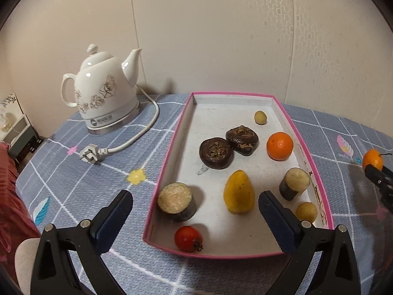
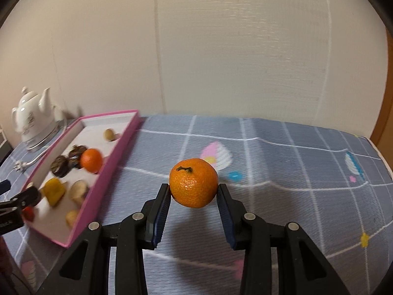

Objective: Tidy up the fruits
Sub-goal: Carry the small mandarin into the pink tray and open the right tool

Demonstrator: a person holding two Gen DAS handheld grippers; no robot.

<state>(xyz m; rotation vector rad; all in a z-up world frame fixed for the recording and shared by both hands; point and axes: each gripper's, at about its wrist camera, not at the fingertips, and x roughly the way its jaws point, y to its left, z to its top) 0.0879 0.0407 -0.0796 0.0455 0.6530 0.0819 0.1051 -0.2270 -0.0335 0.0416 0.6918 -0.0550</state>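
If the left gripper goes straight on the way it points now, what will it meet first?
Probably the yellow fruit in the pink box. The open left gripper points down into the box, and that fruit lies nearest between its fingers. Depth is unclear, so it may meet the box floor first.

**Left wide, right clamped**

The left gripper (image 1: 194, 206) points downward with its 2 jaws spread as wide as they go, nothing between the pads. The right gripper (image 2: 194, 191) also tilts downward, its fingers (image 2: 163, 206) pressed against both sides of a mandarin (image 2: 193, 183), held clear of the surface.
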